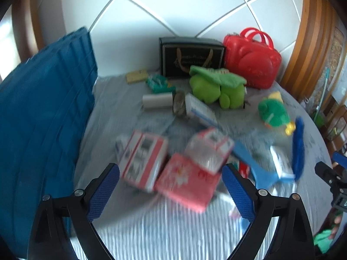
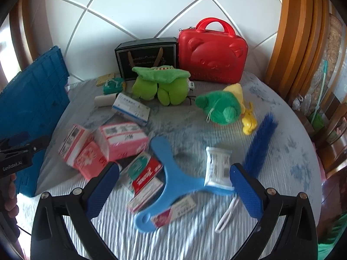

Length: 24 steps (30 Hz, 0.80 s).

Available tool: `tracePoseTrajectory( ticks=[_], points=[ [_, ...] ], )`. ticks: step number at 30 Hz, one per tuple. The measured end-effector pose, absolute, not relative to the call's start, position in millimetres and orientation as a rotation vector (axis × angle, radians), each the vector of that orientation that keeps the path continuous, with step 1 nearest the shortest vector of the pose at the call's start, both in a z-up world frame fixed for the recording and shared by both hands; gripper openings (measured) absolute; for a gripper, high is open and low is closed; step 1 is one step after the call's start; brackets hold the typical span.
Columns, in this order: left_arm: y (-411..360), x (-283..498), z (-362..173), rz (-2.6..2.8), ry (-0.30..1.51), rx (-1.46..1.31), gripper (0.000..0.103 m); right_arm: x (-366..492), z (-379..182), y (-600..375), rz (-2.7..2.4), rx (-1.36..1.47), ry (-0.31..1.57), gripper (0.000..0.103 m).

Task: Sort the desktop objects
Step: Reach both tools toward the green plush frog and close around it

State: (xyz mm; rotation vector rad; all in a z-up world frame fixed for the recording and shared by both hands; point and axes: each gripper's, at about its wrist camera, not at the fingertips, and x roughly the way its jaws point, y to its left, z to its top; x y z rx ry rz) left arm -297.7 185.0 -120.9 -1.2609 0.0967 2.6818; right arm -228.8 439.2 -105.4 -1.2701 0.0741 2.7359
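Here, in the left wrist view, we see our left gripper (image 1: 170,191) with its jaws spread wide and holding nothing, poised over a blurred cluster of pink boxes (image 1: 186,179) on the desk (image 1: 134,227), with the blue crate (image 1: 43,112) standing just to the left. We judge the step is to pick one box, so we should centre the jaws on a single box and close across its narrow faces, not catching its neighbour. In the right wrist view, our right gripper (image 2: 173,186) is likewise wide open and empty, over the blue plastic hanger-like piece (image 2: 173,177) and a small white packet (image 2: 218,166) lying on it. There we would lift the packet first, since it rests on top.
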Motion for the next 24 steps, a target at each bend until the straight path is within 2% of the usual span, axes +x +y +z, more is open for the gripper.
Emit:
tracePoseTrajectory(
  ticks=[10,14,16,22,24],
  points=[
    [263,-434,-129,2.718,0.143,-1.289,0.097,-385,-121,496,2.790,-1.354,0.026,0.103],
    [293,-492,-137,2.698,0.101,-1.309,0.097,-448,-139,515,2.791,-1.408,0.055,0.103],
    [311,-522,-144,2.700,0.141,-1.301,0.097,-473,-152,522,2.778,-1.438,0.061,0.103],
    [348,-572,-206,2.609,0.329,-1.391,0.097,-532,-206,535,2.715,-1.568,0.080,0.103],
    [356,-585,-227,2.580,0.334,-1.434,0.097,-545,-223,537,2.705,-1.598,0.086,0.103]
  ],
)
